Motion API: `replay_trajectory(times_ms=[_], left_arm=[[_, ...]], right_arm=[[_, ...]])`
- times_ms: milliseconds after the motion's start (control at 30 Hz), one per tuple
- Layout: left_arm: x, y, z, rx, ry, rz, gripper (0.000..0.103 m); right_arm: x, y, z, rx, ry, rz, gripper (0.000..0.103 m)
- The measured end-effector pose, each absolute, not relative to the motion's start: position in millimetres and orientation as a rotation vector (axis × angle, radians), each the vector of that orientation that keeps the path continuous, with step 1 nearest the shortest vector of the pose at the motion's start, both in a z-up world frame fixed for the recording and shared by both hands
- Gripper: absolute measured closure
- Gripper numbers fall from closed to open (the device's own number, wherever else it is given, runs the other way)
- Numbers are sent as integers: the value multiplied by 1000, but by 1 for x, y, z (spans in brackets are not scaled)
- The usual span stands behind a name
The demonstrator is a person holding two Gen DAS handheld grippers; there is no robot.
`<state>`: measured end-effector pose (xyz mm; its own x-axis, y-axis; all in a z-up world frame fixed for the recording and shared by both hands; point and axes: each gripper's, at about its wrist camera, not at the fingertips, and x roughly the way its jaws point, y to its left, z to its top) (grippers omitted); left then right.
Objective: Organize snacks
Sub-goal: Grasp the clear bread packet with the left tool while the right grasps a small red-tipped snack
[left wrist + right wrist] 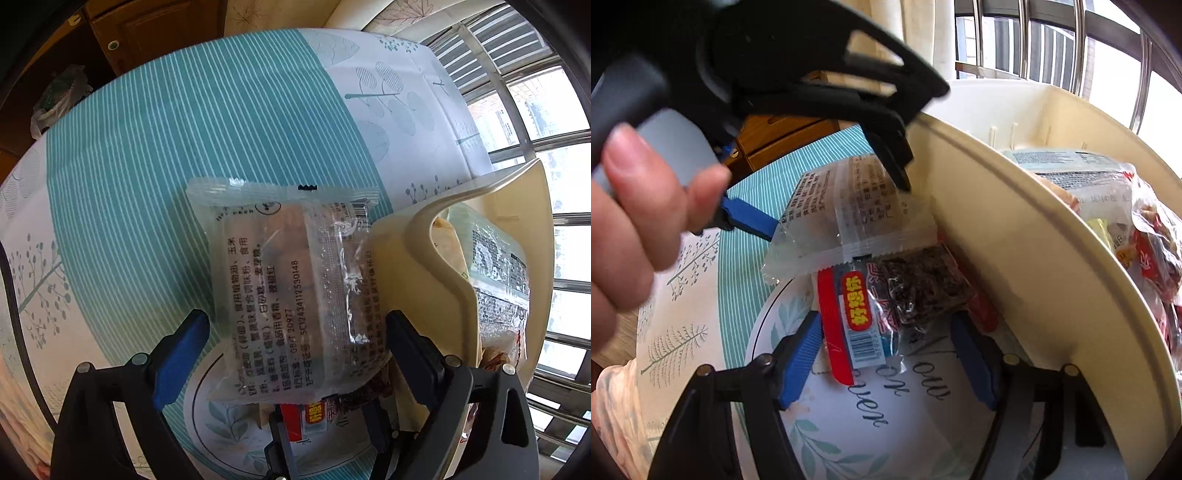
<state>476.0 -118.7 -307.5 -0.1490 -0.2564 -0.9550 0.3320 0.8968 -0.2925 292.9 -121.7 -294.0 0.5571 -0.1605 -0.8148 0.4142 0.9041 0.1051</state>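
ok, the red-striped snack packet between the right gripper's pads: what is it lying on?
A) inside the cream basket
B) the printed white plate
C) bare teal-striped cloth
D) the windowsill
B: the red-striped packet lies on the printed white plate, beside the cream basket, not in it.

A teal-and-white striped tablecloth (184, 147) with grey leaf prints covers the table. The cream plastic basket (1015, 236) is plain. The clear snack packet (288, 288) carries black print, and the red-edged packet (849, 317) a yellow label.

two grippers (886, 350), two loose snack packets (291, 291), one plate (849, 435), one basket (1034, 258)
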Motion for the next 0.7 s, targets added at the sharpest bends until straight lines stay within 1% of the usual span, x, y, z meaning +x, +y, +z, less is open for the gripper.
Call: replay_trajectory(times_ms=[200,267,300,367,433,567,633,667,700], left_arm=[[480,-115,-314,3,1636,-512,9],[480,-110,-313,-9,1624,-513,14],[479,-109,-312,-15,1615,-512,18],[480,-106,-312,-27,1609,-507,21],[479,-102,-310,-38,1602,-501,22],[477,-92,-306,-80,1604,-479,23],[475,-81,-302,-88,1596,-465,23],[475,-78,-300,-88,1590,-456,23],[473,-70,-297,-89,1585,-449,23]], right_arm=[[298,-120,-293,284,920,-322,43],[297,-122,-292,279,917,-321,48],[297,-122,-292,278,918,-323,51],[296,-123,-290,275,916,-328,56],[295,-124,-289,273,919,-327,61],[291,-126,-285,265,923,-331,69],[289,-128,-284,263,930,-338,77],[288,-128,-283,256,934,-340,79],[287,-127,-284,248,937,-341,84]])
